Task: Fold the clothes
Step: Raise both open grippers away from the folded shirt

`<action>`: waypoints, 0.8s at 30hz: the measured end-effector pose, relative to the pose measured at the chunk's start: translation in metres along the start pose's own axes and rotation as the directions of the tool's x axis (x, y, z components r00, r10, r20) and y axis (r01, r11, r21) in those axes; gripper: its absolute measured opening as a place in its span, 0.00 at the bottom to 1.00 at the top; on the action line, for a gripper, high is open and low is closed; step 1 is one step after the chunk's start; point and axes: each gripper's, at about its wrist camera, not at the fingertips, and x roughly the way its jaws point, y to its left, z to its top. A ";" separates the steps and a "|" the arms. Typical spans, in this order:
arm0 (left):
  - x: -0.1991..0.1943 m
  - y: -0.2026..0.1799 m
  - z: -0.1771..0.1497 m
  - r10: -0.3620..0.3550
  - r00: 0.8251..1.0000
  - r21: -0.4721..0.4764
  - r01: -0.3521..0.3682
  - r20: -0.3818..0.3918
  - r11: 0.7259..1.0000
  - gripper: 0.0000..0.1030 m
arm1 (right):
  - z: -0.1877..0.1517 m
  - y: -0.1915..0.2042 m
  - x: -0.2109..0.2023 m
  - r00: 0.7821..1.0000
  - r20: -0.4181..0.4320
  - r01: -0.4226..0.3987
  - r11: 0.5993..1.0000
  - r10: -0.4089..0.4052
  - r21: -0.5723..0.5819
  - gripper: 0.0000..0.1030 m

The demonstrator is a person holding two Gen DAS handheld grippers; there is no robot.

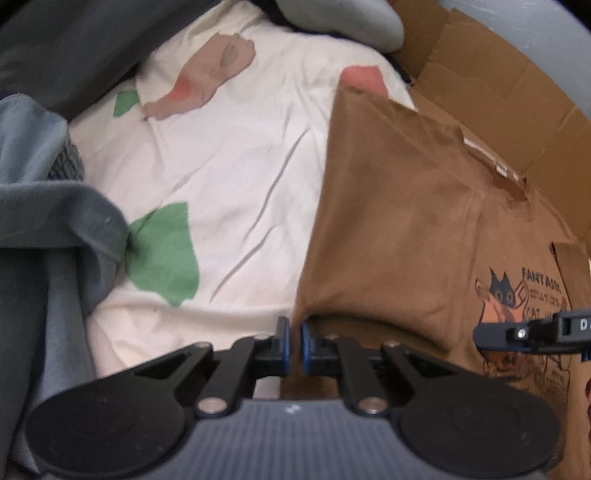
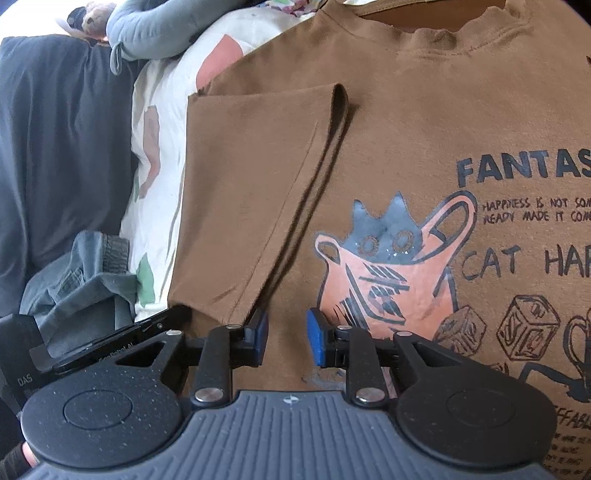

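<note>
Left wrist view: one brown T-shirt [image 1: 399, 206], lying on one white bed sheet [image 1: 229, 177] printed with green and pink patches, two green patches in sight. One left gripper [image 1: 294, 338], its two blue-padded fingers [image 1: 283, 334] drawn nearly together at the shirt's near folded corner; whether cloth is pinched between them cannot be told. One cardboard box [image 1: 491, 92], flaps open, beyond the shirt at the right; its contents are hidden. One heap of blue-grey clothing [image 1: 48, 229] at the left edge. One grey cushion [image 1: 354, 18] at the top. Part of the second gripper enters at the right edge. Right wrist view: the same one shirt [image 2: 388, 147], face up, one sleeve folded over onto its front, one print of a cat in an orange jug [image 2: 388, 266] with dark lettering and two drawn dice beside it. One right gripper [image 2: 287, 334], its two blue pads [image 2: 317, 338] set a moderate gap apart over the shirt front, nothing gripped between them. One strip of the sheet [image 2: 159, 147] at the left, one dark blanket [image 2: 62, 147] past it, one grey stuffed toy [image 2: 155, 29] at the top, one grey garment [image 2: 81, 280] low at the left.
</note>
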 end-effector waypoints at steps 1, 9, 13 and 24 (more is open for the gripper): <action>-0.002 0.001 -0.001 -0.002 1.000 0.006 0.002 -0.012 1.000 0.07 | 0.002 0.002 -0.002 1.000 -0.014 0.008 1.000 -0.008 -0.021 0.29; -0.030 -0.002 0.013 -0.026 0.999 0.018 0.026 0.037 1.000 0.07 | 0.040 0.010 -0.041 0.993 -0.064 0.084 0.965 -0.102 -0.248 0.30; -0.028 -0.012 0.030 -0.041 0.997 -0.013 0.042 0.064 0.999 0.09 | 0.057 0.004 -0.066 0.984 -0.074 0.127 0.937 -0.159 -0.326 0.30; 0.013 -0.041 0.037 -0.036 0.999 0.044 0.038 -0.025 0.998 0.12 | 0.071 -0.044 -0.137 0.977 0.046 0.212 0.924 -0.208 -0.319 0.31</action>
